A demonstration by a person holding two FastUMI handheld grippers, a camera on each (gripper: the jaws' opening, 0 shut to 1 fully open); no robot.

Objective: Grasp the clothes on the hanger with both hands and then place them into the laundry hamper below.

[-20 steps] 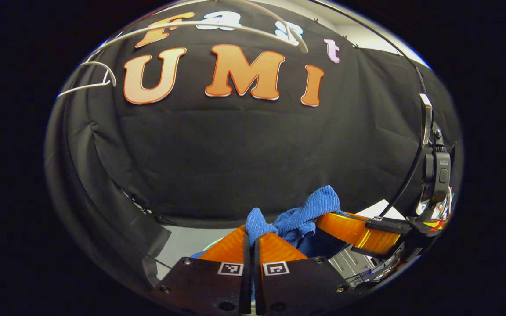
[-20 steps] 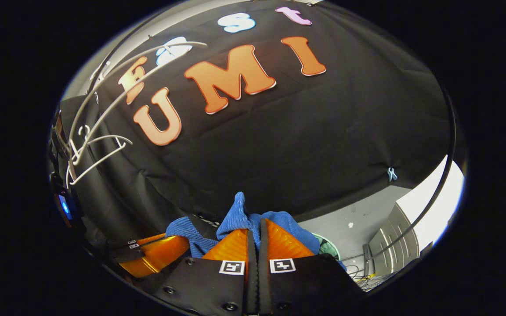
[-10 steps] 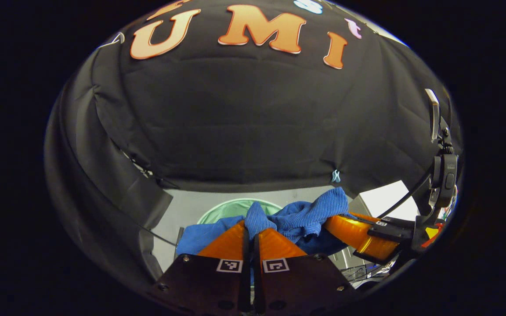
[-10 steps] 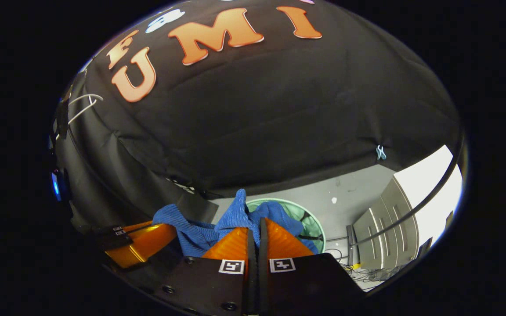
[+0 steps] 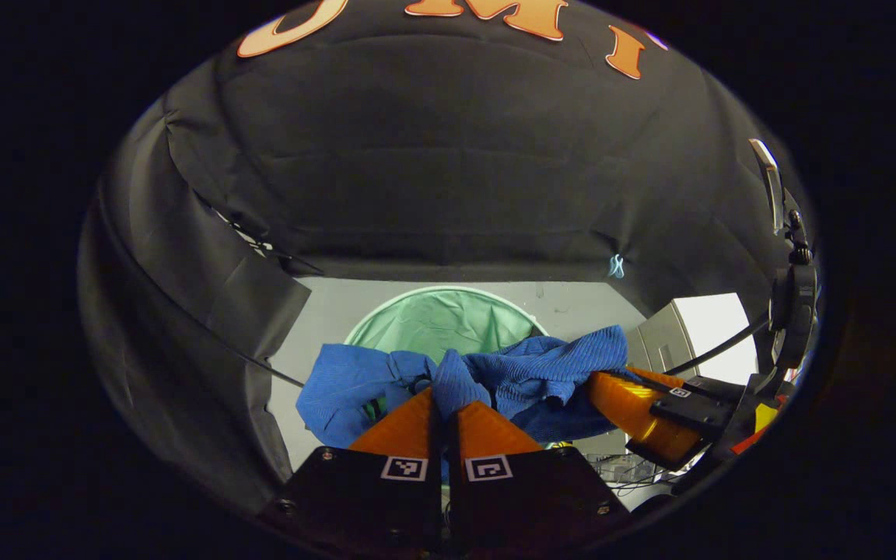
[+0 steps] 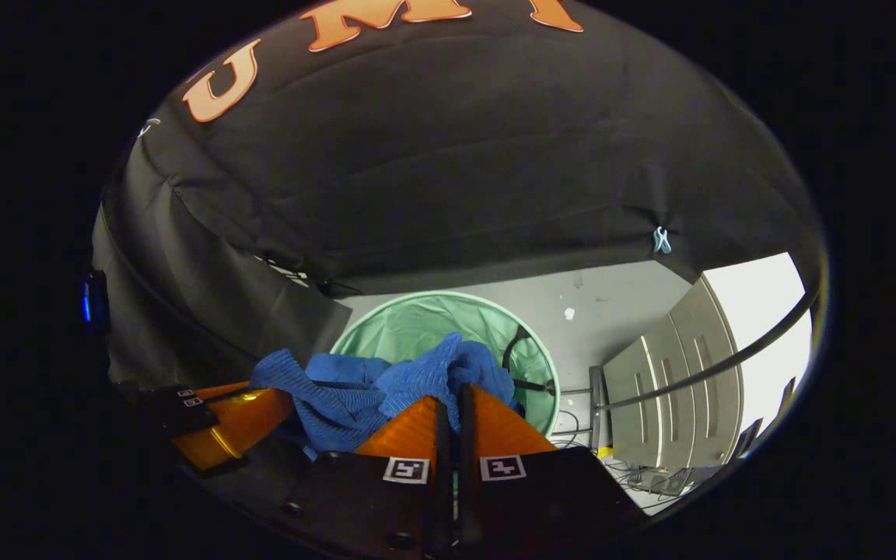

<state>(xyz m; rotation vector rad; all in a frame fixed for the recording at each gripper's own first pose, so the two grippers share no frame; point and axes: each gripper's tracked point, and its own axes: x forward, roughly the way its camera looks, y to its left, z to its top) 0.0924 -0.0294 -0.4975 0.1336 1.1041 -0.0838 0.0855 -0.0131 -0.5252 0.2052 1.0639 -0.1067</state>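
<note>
Both views are rendering sharp at centre; fisheye bending is growing strong toward the edges. Booth is reading dim against the black cloth wall (image 5: 448,171). Brightest light is coming off a white panel (image 6: 759,311) at right. Glare is showing on the orange fingers (image 5: 635,404). Grey floor (image 6: 611,299) is lighting evenly.

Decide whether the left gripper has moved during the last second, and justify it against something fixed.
Yes. The left gripper, shut on the blue garment, has tipped downward: the wall lettering slid up, and the green hamper on the floor came into view.
</note>
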